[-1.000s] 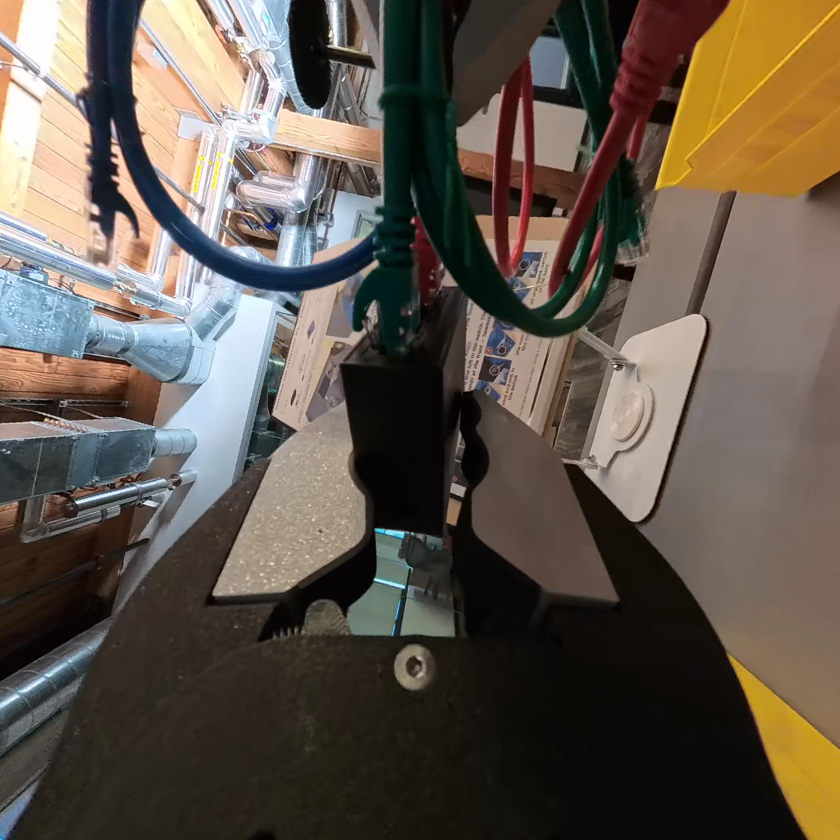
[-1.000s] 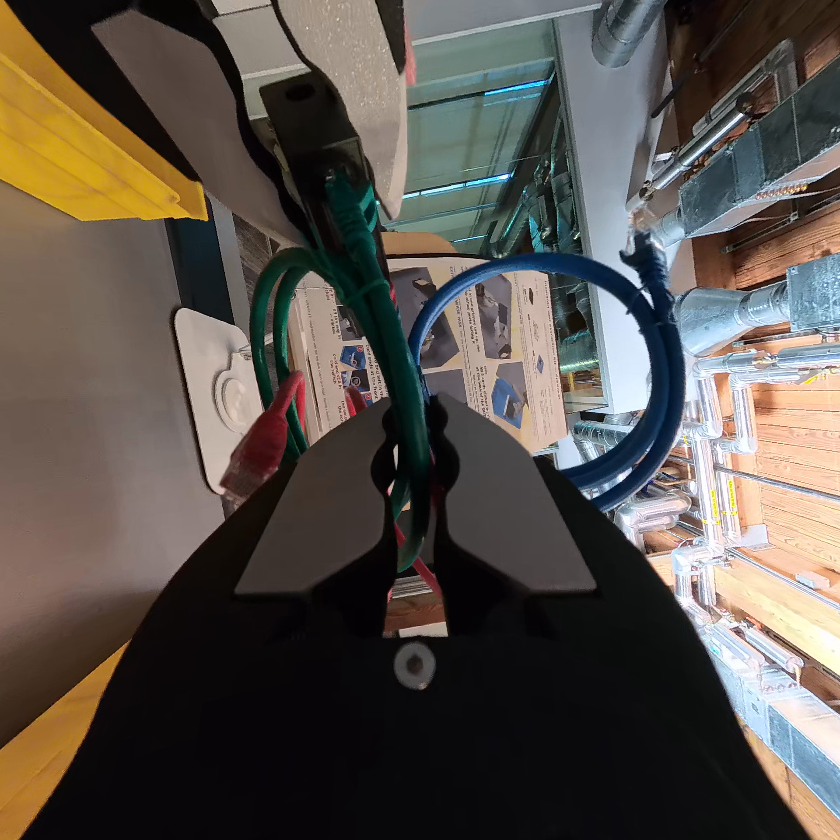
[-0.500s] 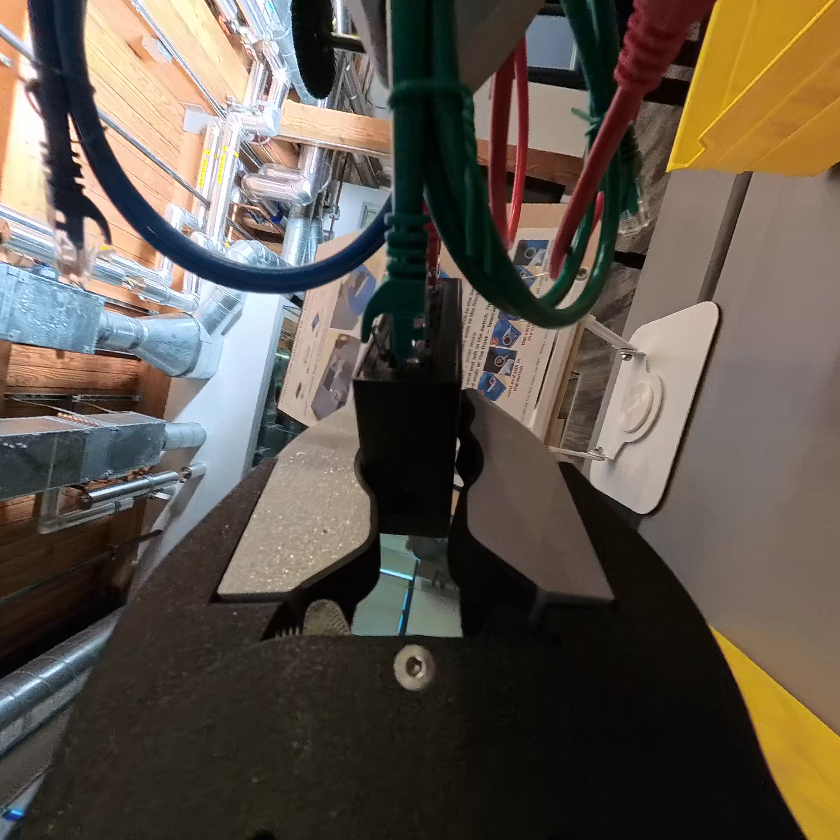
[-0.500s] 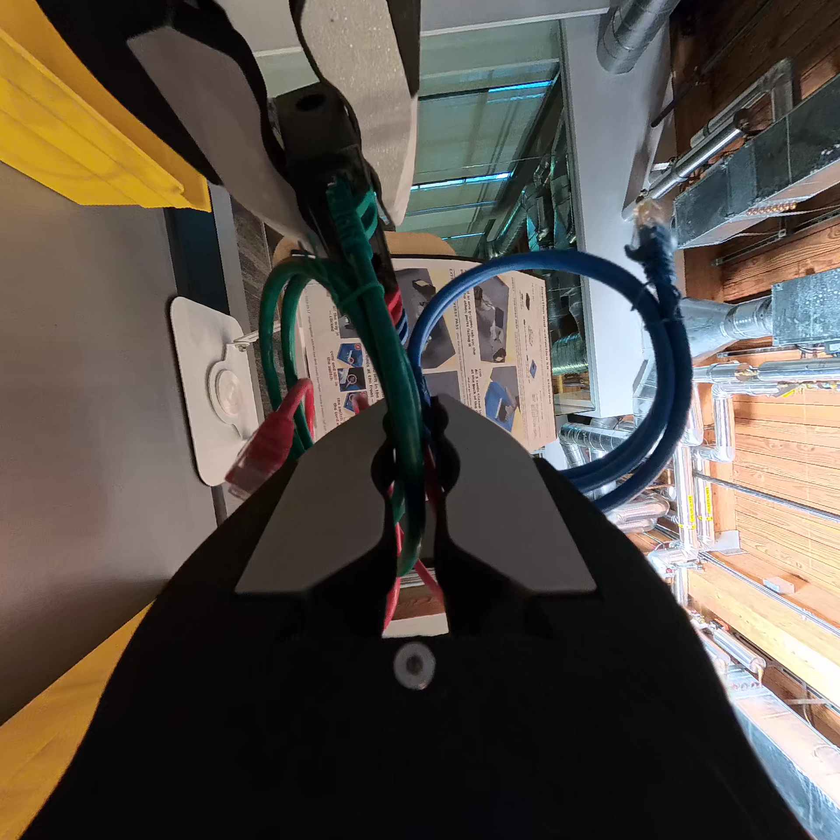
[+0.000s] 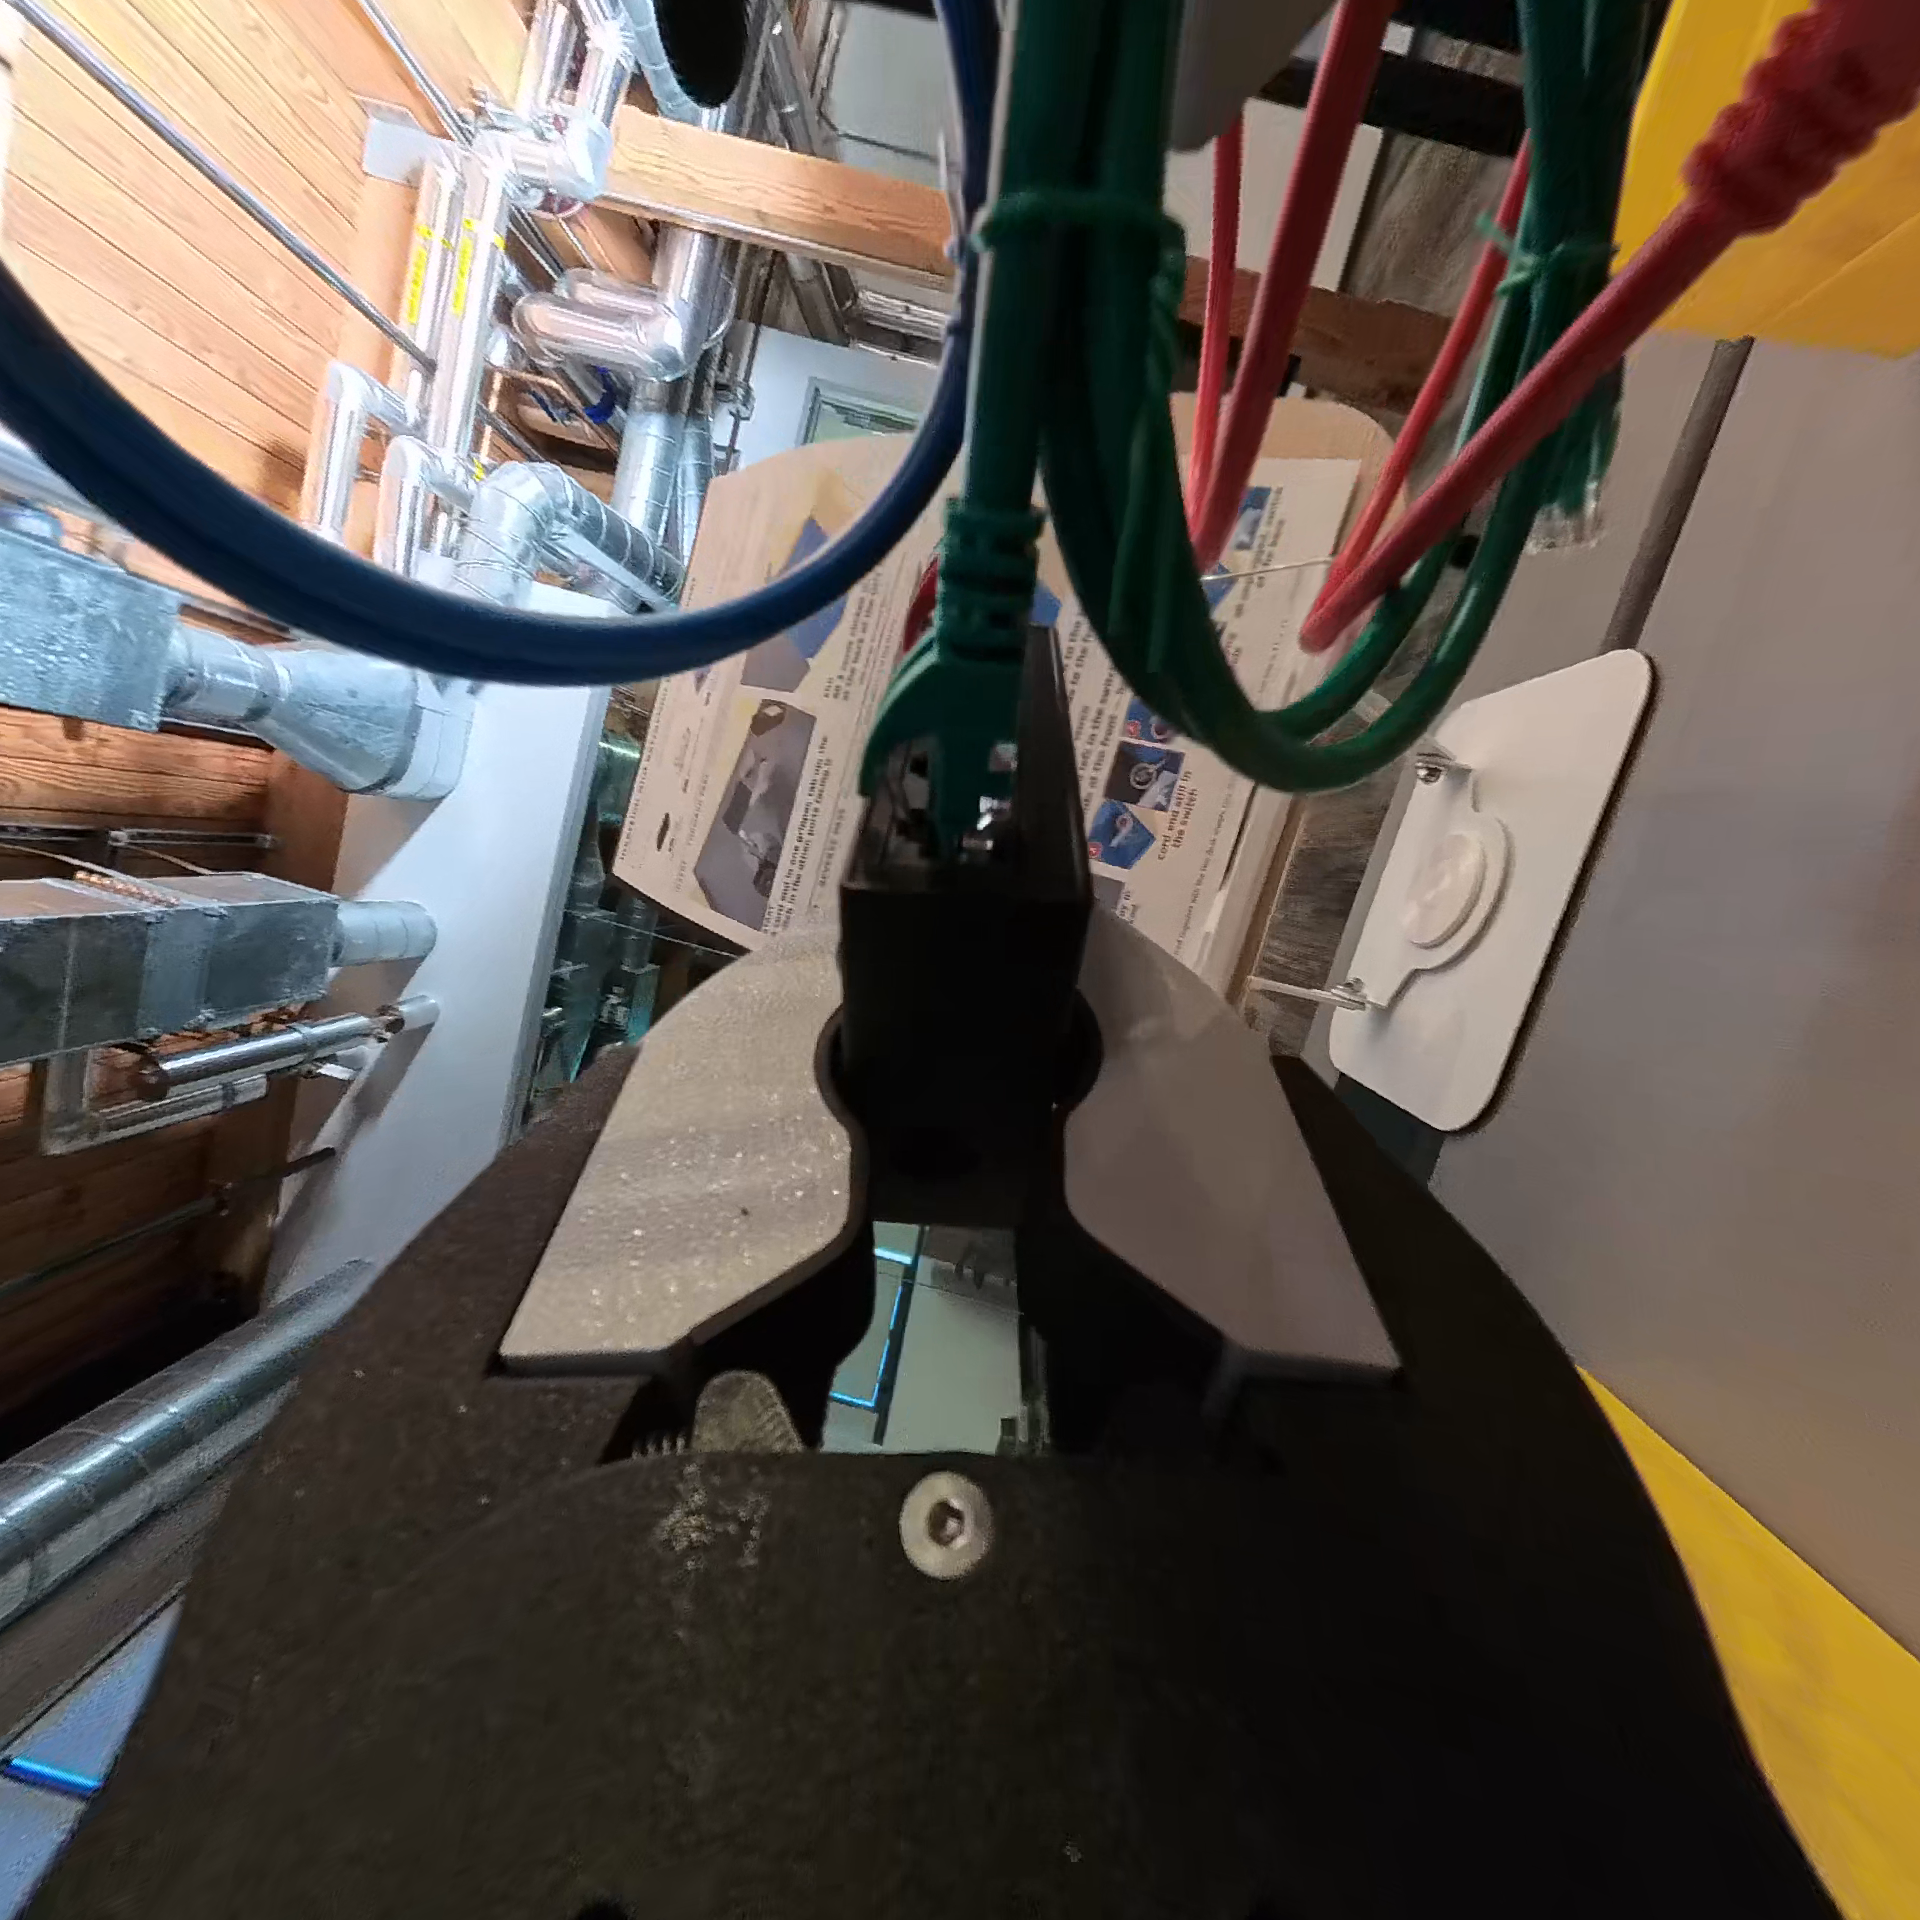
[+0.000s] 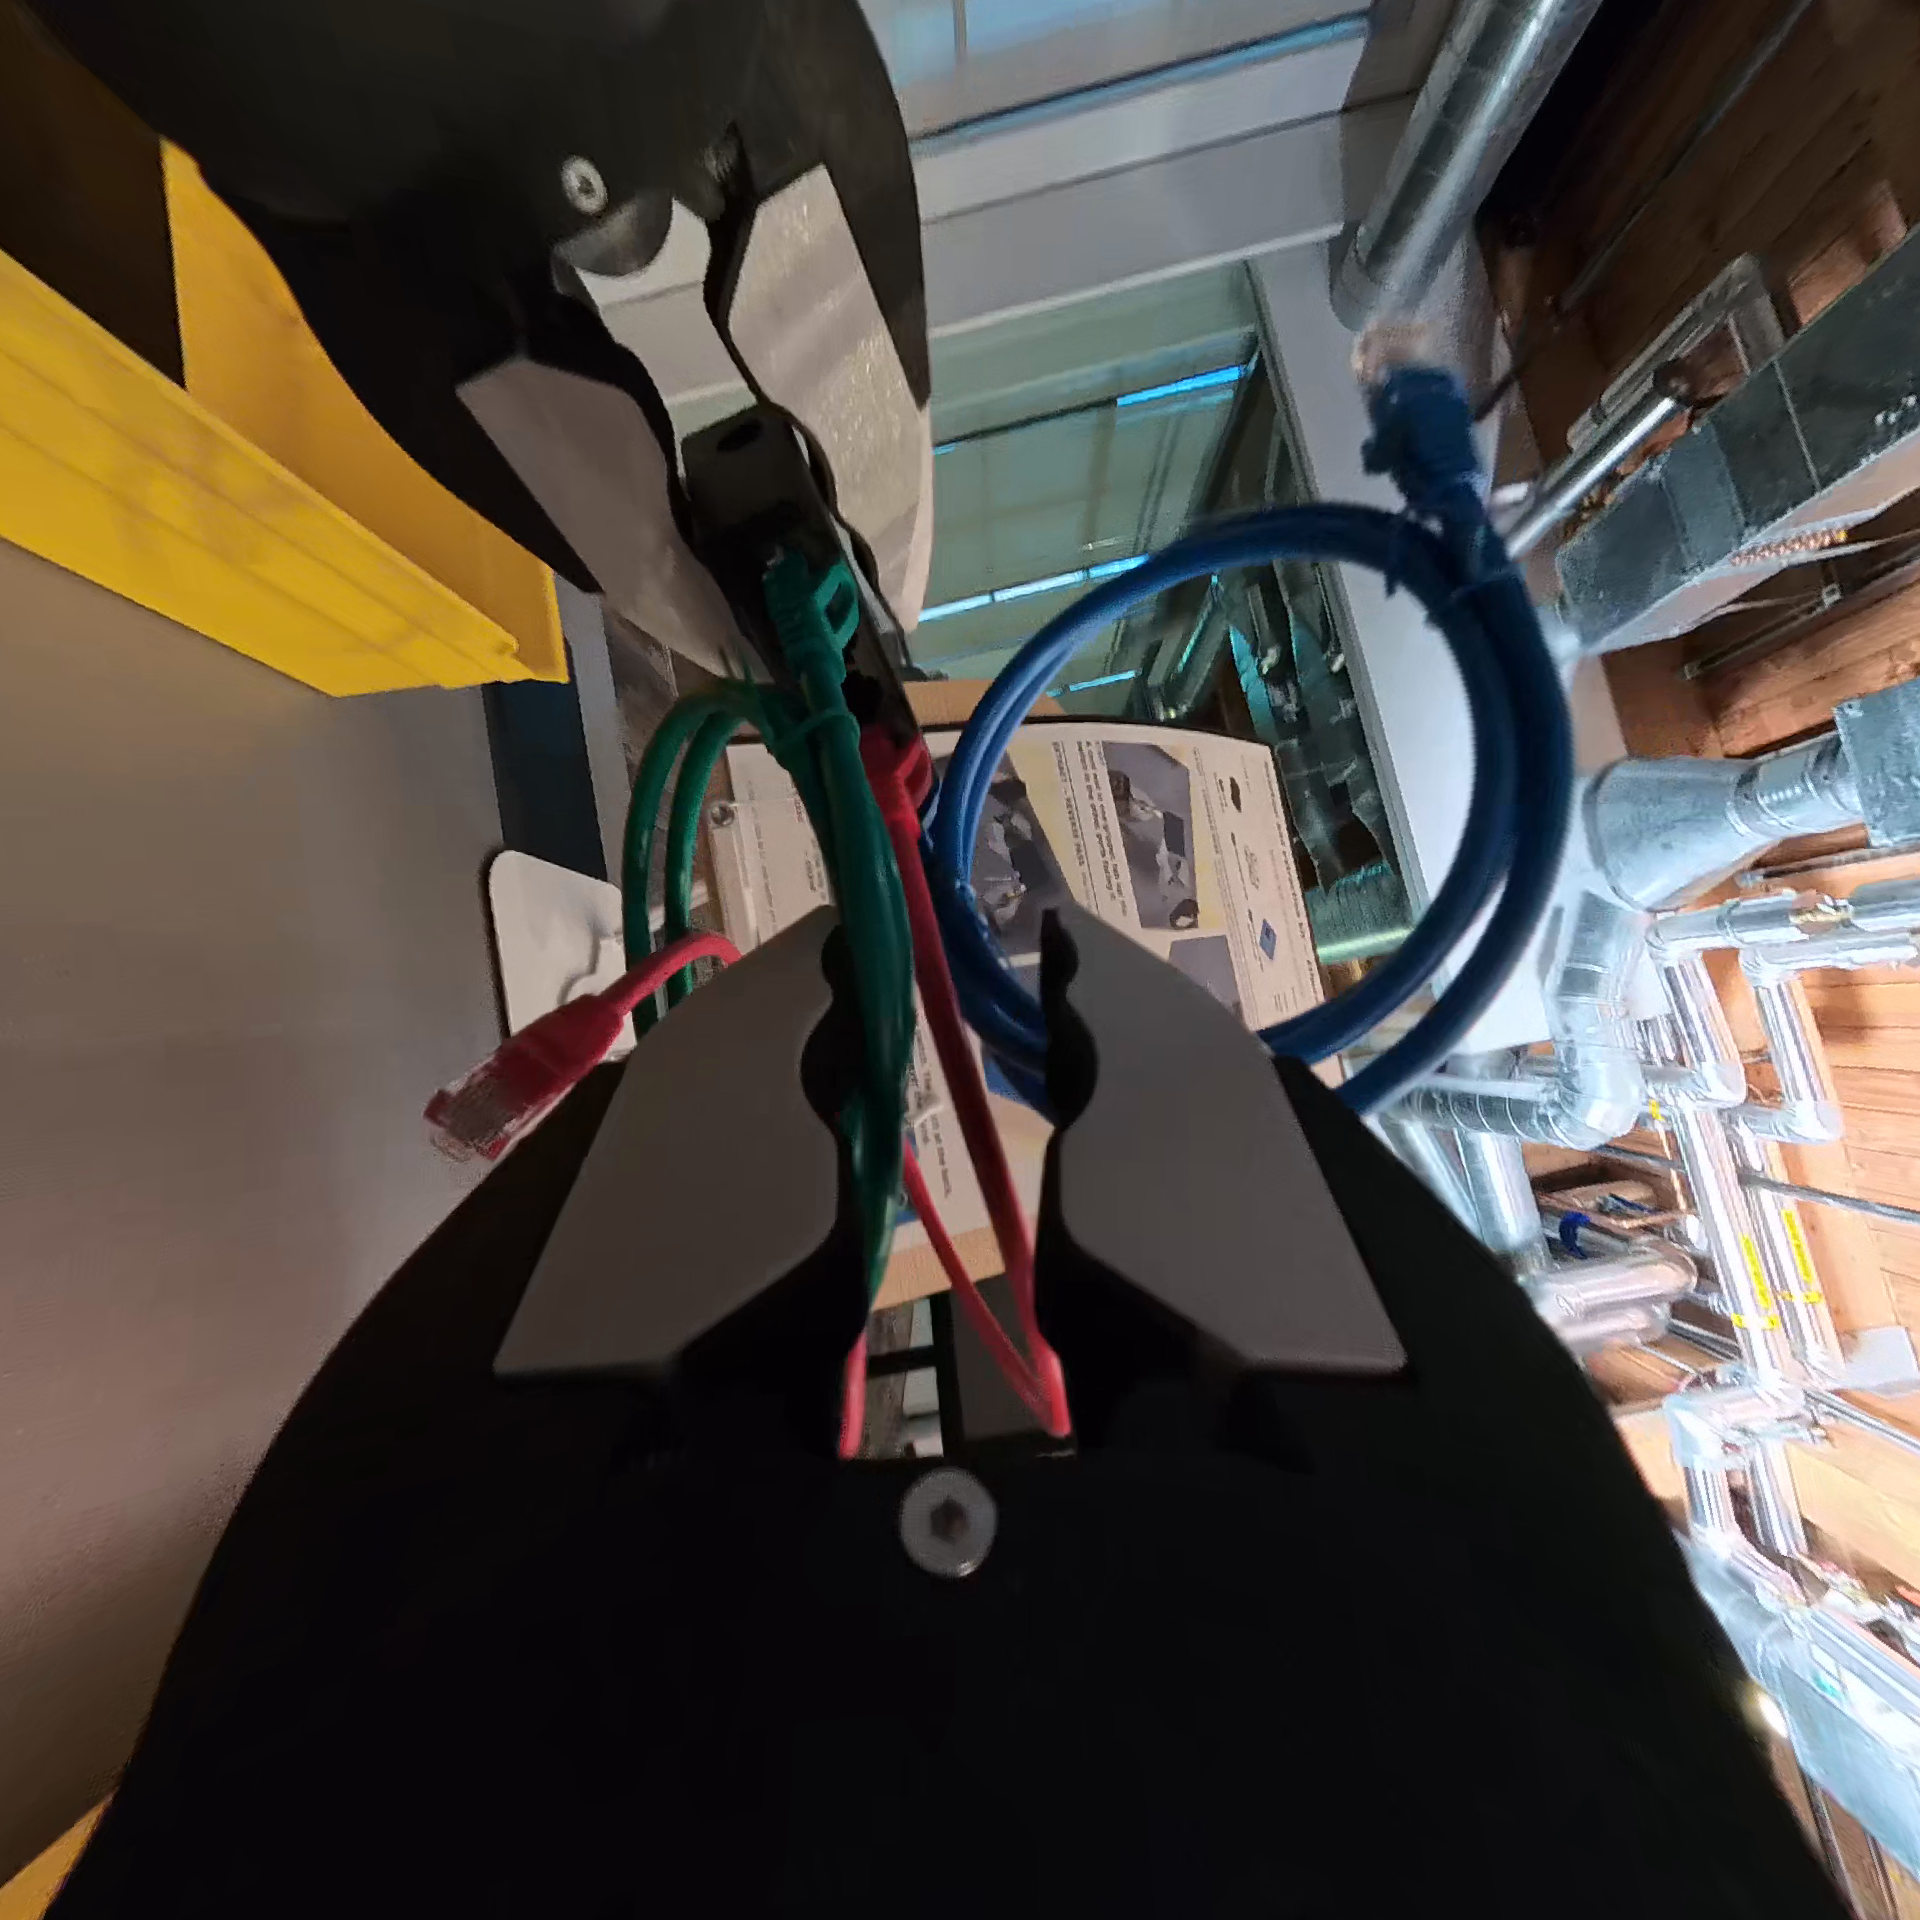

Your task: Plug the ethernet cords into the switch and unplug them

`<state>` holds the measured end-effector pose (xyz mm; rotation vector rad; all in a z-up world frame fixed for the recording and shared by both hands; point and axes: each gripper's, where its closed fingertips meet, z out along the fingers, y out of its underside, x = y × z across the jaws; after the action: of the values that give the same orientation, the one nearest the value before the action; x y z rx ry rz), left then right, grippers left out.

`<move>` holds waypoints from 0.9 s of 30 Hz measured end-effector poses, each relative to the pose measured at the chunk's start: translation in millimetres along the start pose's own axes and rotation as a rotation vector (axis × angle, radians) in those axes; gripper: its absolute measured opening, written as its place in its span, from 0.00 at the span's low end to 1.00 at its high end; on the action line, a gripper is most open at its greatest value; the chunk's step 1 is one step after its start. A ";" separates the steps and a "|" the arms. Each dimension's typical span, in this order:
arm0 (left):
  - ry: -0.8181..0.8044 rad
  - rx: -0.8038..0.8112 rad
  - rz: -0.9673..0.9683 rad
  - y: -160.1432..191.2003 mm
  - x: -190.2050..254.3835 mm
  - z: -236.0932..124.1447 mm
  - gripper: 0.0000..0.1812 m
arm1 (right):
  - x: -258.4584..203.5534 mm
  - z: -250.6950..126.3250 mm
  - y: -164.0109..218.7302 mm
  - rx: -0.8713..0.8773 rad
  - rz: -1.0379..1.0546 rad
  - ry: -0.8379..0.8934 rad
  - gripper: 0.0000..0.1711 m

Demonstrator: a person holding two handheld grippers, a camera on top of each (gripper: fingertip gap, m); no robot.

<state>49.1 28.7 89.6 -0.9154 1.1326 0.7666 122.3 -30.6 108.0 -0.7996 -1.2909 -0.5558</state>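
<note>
The left view shows the left gripper (image 5: 961,1049) pinching the black switch (image 5: 961,977) with a green cord (image 5: 977,644) plugged in, while the right view alone shows the right gripper (image 6: 940,977) spread around the green, red (image 6: 956,1039) and blue (image 6: 1455,790) cords, its motion-blurred frame hiding the ports.

green cord (image 6: 868,997) between parted jaws — unpinched

Bright daylight, soft shadows; strong fisheye bending at the edges; right view smeared by motion blur, left sharper.
</note>
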 end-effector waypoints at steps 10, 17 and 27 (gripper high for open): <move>0.100 -0.012 -0.075 2.7 18.0 4.9 0.17 | -20.3 -12.3 -20.3 0.172 0.017 -0.157 0.18; 0.142 0.005 -0.115 -4.0 25.6 4.7 0.17 | -16.5 -18.1 -29.3 0.195 0.084 -0.194 0.18; 0.200 -0.006 -0.047 -15.0 47.3 5.1 0.17 | -35.8 -5.2 -34.2 0.181 0.008 -0.194 0.16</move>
<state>76.5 29.3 47.9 -1.0371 1.2791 0.6511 92.2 -58.4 79.7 -0.7198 -1.4928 -0.3546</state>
